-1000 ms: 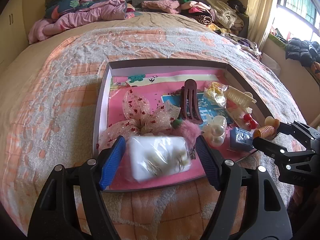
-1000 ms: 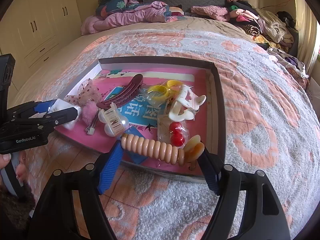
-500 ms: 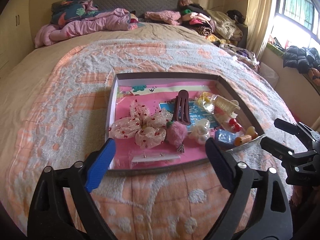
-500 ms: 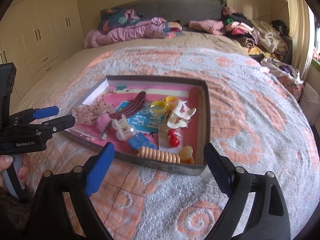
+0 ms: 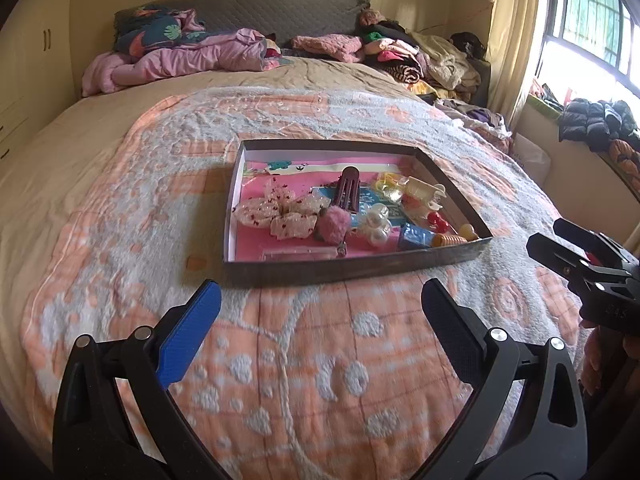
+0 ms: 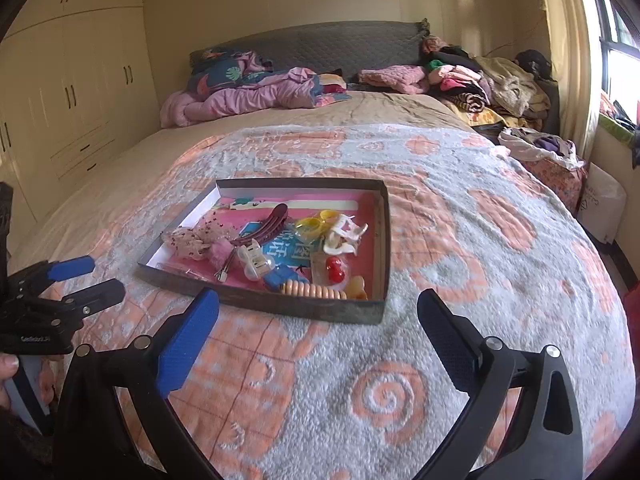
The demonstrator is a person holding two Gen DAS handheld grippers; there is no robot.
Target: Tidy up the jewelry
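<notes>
A shallow dark-walled tray (image 5: pixel 352 270) with a pink floor lies on the bedspread. It holds a lace bow (image 5: pixel 280 216), a pink pompom (image 5: pixel 334 228), a brown claw clip (image 5: pixel 348 194), a pearl clip (image 5: pixel 376 226), a clear packet (image 5: pixel 298 255) and a ribbed peach clip (image 6: pixel 316 290). My left gripper (image 5: pixel 320 286) hovers over the blanket short of the tray's near wall, its jaws opening wide with nothing between them. To its right, my right gripper (image 6: pixel 318 294) stands the same way before the tray (image 6: pixel 280 306), jaws opening and empty.
The orange and grey blanket (image 6: pixel 460 240) covers the bed around the tray. Bedding and piled clothes (image 5: pixel 420 56) lie at the headboard. A wardrobe (image 6: pixel 72 92) stands on the left, and a window with a curtain (image 5: pixel 516 40) on the right. A hand (image 6: pixel 6 364) holds the left gripper.
Both grippers let go, the left of the white packet and the right of the ribbed peach clip. Both opened wide and drew back and up from the tray, which now looks smaller.
</notes>
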